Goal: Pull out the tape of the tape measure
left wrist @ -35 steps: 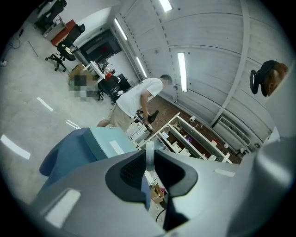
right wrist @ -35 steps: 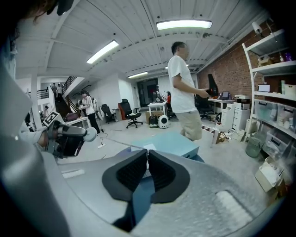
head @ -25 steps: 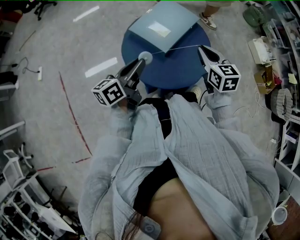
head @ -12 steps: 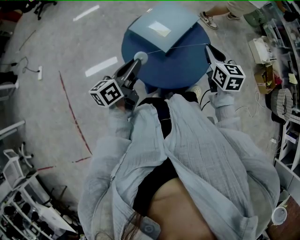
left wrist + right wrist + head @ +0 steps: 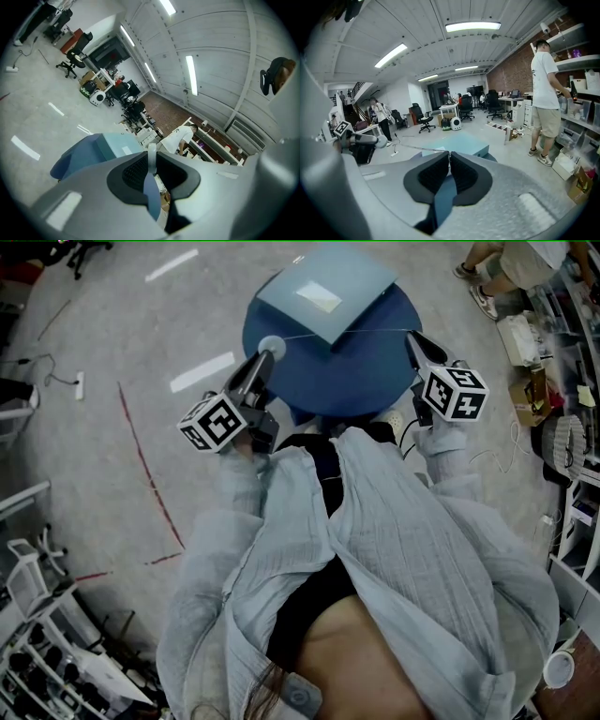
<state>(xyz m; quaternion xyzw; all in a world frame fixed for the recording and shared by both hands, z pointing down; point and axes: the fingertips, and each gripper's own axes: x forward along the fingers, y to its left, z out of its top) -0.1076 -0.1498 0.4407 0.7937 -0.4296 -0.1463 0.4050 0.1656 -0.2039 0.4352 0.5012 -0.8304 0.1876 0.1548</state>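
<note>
My left gripper (image 5: 267,351) is shut on the round white tape measure case (image 5: 270,344), held above the left rim of the round blue table (image 5: 319,381). In the left gripper view the case (image 5: 151,153) stands edge-on between the pads. The thin tape (image 5: 347,333) stretches rightward over the table to my right gripper (image 5: 411,336), which is shut on its end. In the right gripper view the tape (image 5: 417,148) runs left from the closed jaws (image 5: 449,157) to the case (image 5: 380,140).
A light blue flat box (image 5: 328,292) lies on the far part of the table. A person in a white shirt (image 5: 544,89) stands by cluttered shelves (image 5: 553,343) at the right. A red line (image 5: 145,465) marks the floor on the left. Racks (image 5: 37,634) stand at lower left.
My left gripper has drifted left and a little farther away with the case, and the stretched tape is longer. The person at the top right has walked further right.
</note>
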